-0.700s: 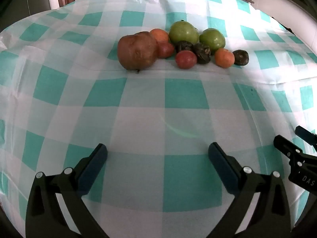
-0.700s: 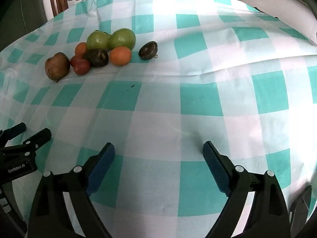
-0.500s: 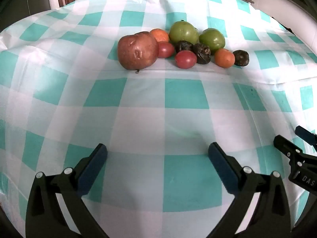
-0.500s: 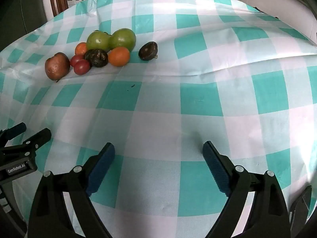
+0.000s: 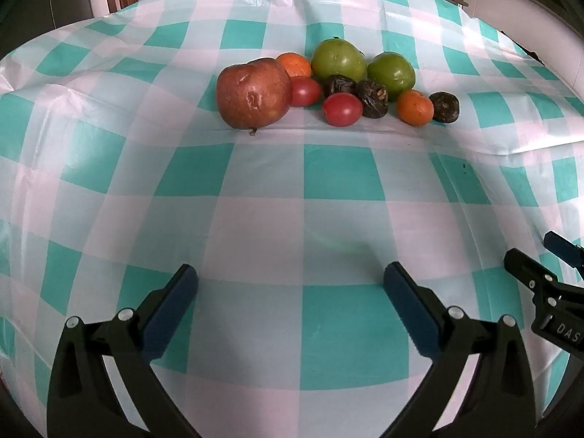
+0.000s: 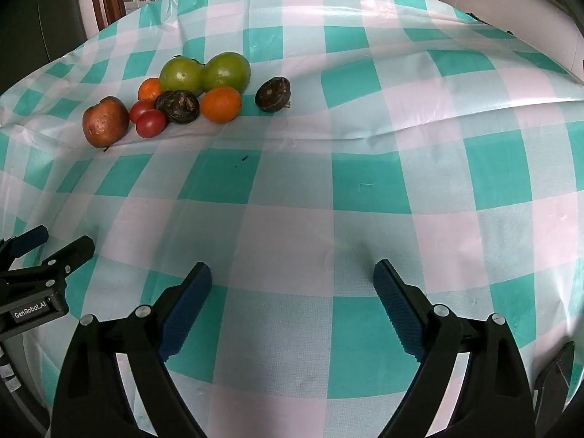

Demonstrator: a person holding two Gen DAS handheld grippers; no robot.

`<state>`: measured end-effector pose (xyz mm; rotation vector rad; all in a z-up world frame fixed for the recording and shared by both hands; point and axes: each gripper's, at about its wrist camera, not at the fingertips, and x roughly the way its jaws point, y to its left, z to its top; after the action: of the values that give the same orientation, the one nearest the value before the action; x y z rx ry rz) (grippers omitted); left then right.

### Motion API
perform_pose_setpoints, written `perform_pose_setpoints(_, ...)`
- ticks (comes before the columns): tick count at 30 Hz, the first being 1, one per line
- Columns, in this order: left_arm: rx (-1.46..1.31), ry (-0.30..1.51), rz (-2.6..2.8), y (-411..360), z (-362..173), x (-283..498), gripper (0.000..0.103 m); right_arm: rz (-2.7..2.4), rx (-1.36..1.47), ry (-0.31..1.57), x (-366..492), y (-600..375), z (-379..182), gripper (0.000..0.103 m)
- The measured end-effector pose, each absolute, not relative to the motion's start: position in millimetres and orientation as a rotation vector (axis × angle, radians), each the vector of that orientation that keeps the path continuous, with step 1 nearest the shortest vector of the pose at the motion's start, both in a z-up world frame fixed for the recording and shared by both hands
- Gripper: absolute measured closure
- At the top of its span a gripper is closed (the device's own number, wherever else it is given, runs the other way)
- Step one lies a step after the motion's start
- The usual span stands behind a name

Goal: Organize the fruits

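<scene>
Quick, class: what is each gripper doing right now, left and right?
Left gripper: open, holding nothing, above the checked tablecloth.
Right gripper: open, holding nothing, short of the fruits.

Two readable marks, both on my own tools. Left wrist view: white capitals "DAS" on the black body of my right gripper (image 5: 547,288), just behind its fingers; the lettering runs out of frame, so the rest of the word can't be told. Right wrist view: white "GenRobot.AI" on the black body of my left gripper (image 6: 47,244), likewise behind its fingers. No other lettering or numbers legible anywhere.
</scene>
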<state>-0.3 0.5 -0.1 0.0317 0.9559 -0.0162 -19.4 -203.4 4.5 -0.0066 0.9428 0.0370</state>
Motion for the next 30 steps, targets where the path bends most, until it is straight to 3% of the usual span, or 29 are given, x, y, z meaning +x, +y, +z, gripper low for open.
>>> perform_pose_setpoints(30, 0.032, 0.955, -0.016, 1.0, 0.2, -4.7, 0.001, 0.037, -0.007, 0.943, -18.4, -202.6, 5.0, 0.015)
